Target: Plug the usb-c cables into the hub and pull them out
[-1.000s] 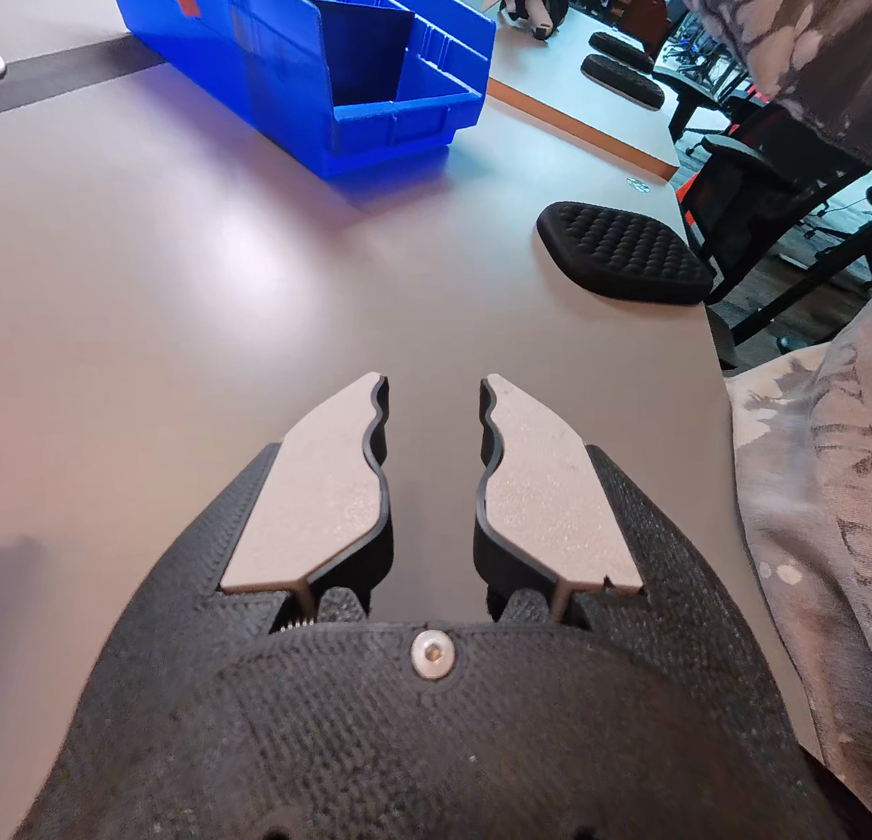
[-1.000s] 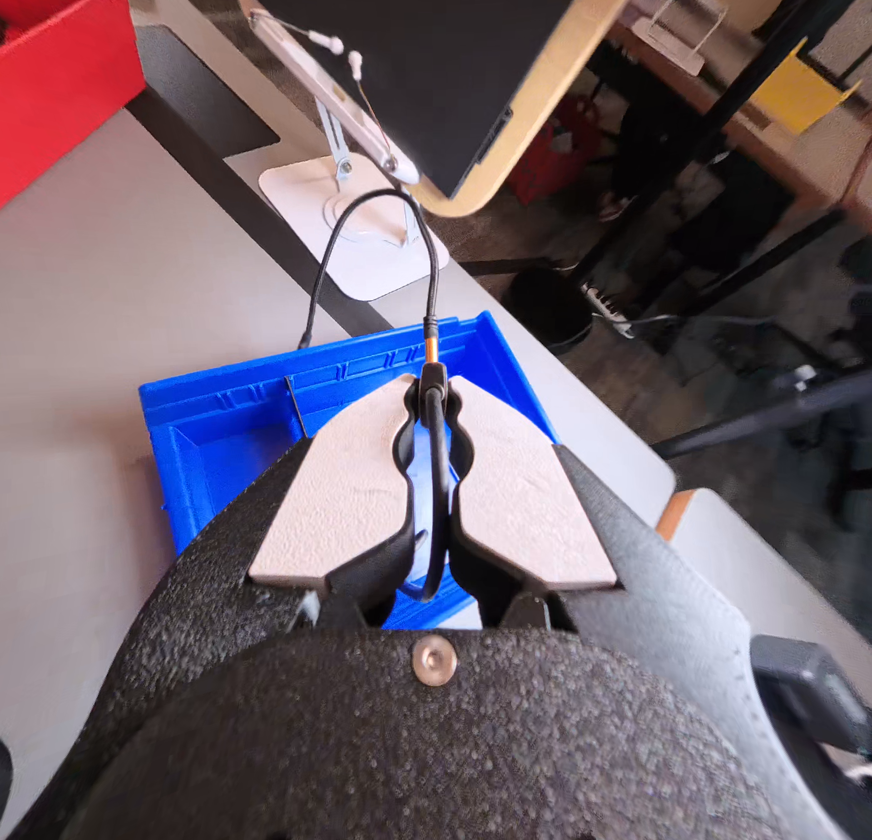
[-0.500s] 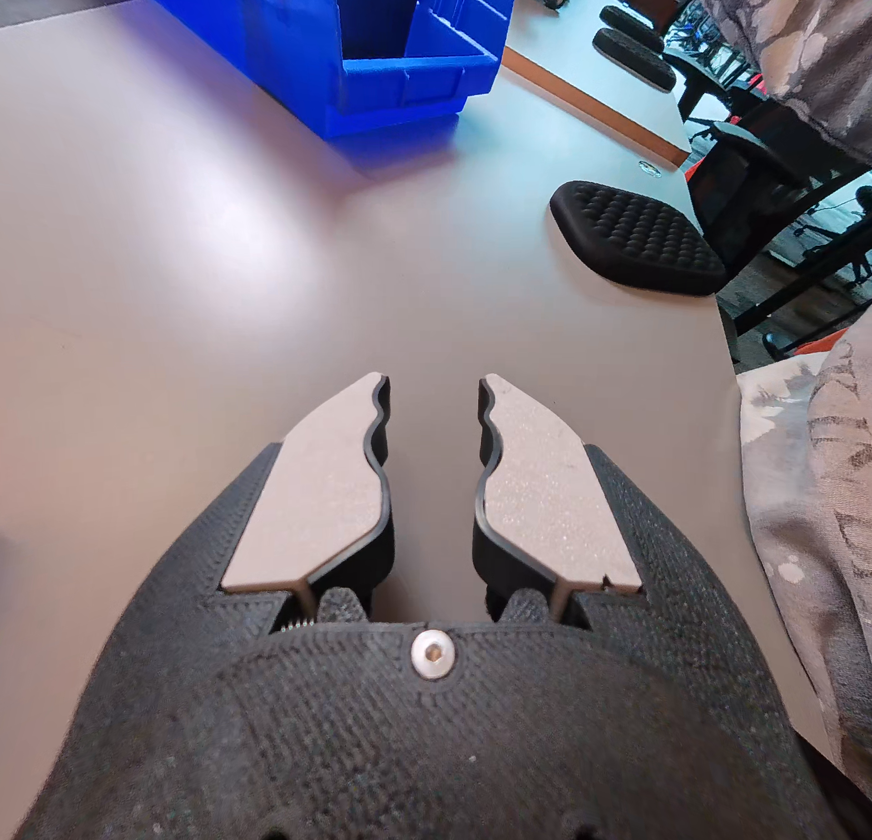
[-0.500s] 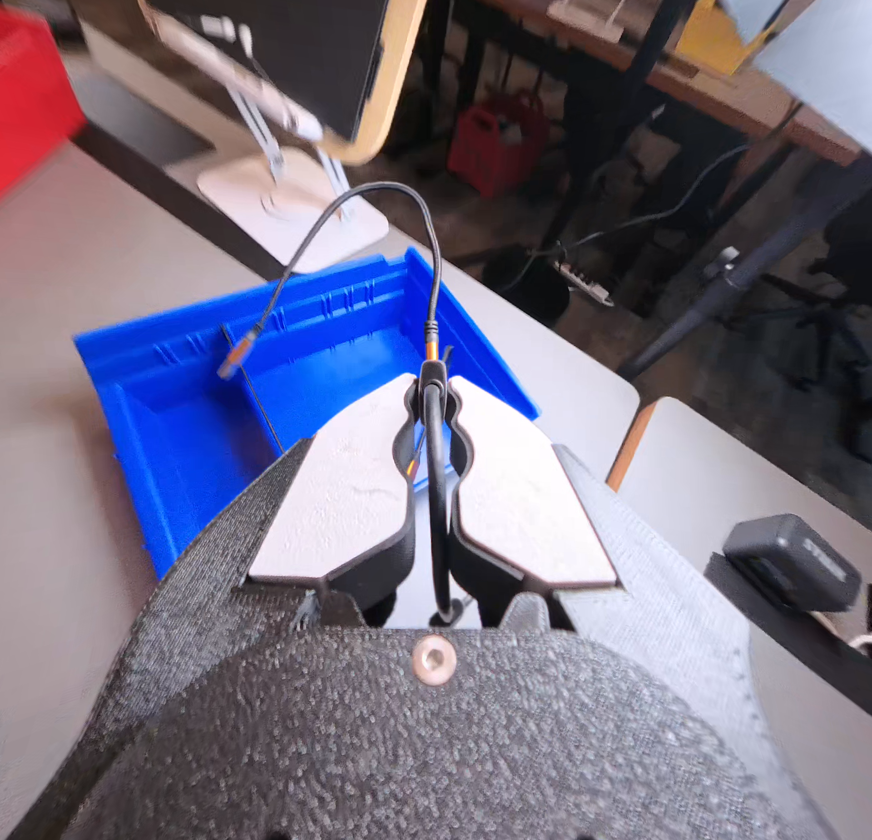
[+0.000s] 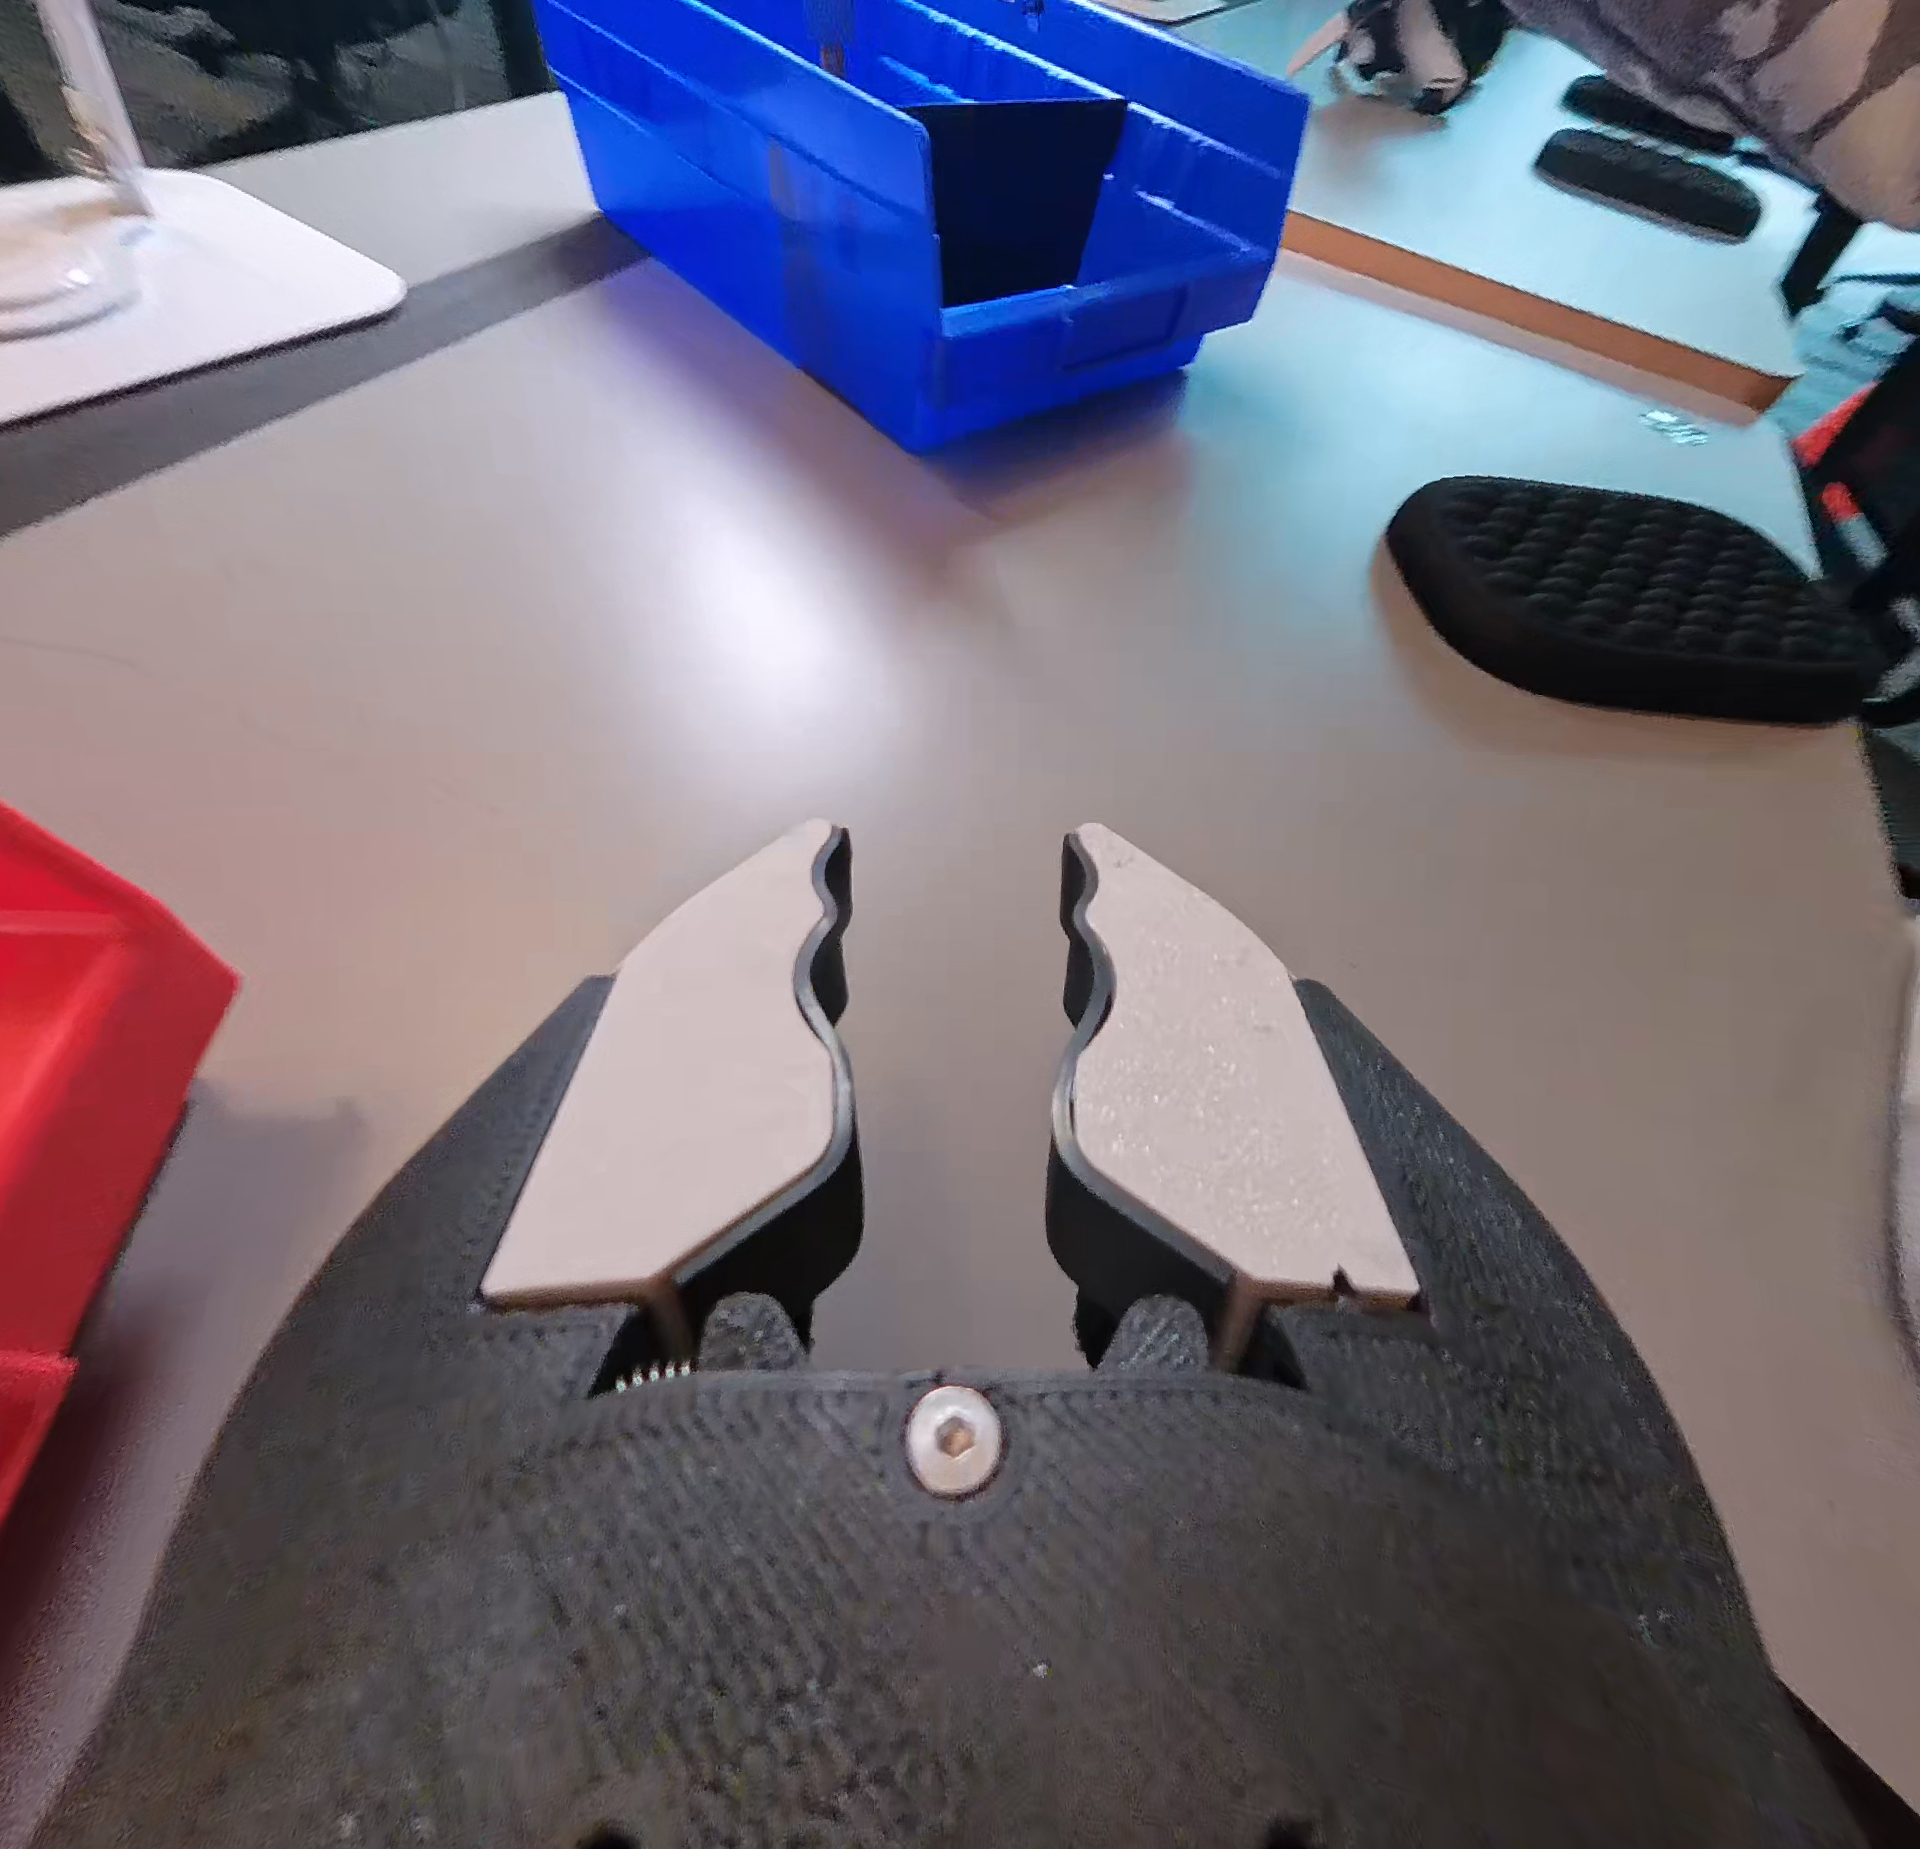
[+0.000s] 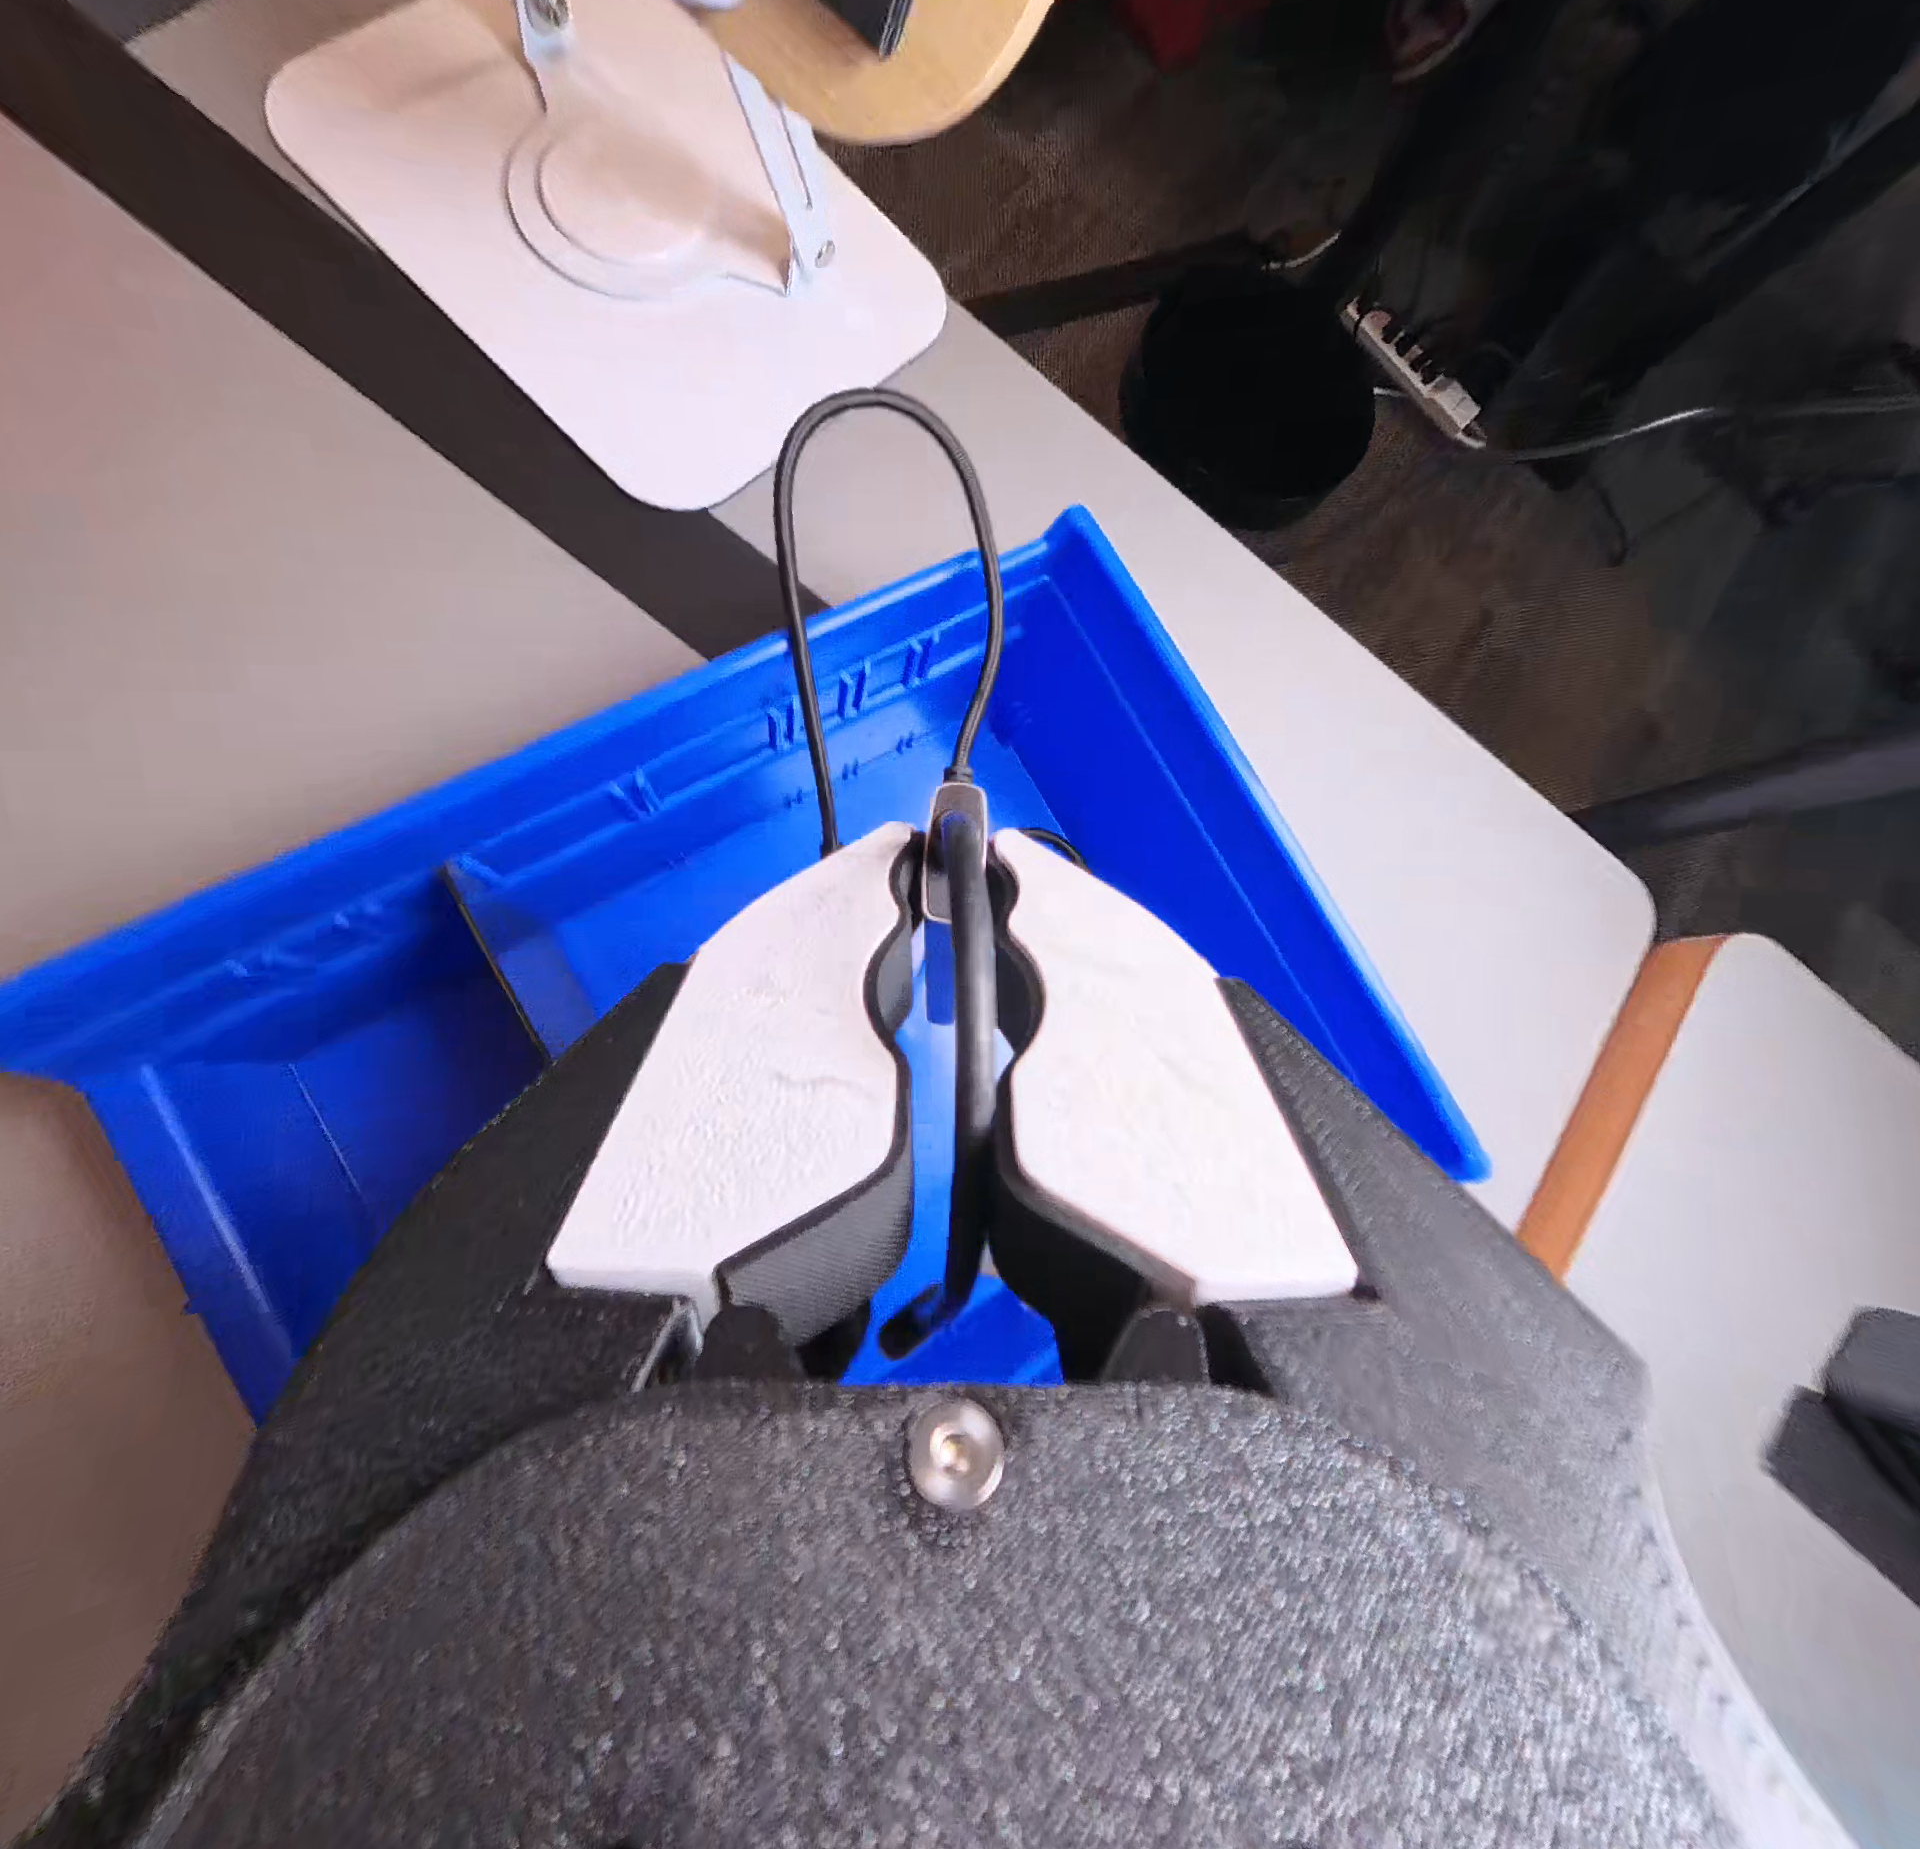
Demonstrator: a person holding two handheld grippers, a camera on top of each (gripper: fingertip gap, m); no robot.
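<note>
Right gripper [image 6: 954, 849]: I see it clamped on a black usb-c cable [image 6: 971, 1020] (looped forward) above the blue bin [image 6: 1226, 812].
Left gripper [image 5: 948, 849]: wide, empty, over my table [image 5: 520, 656]; bin far ahead.

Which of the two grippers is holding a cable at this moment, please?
The right gripper: it is shut on the black cable above the blue bin, while the left gripper is open and empty.

Gripper construction, both units
Left gripper [image 5: 951, 843] and right gripper [image 6: 951, 849]: black textured printed body, two pale grey wavy-edged fingers [image 5: 696, 1072], one silver screw [image 5: 954, 1438] bottom centre.
</note>
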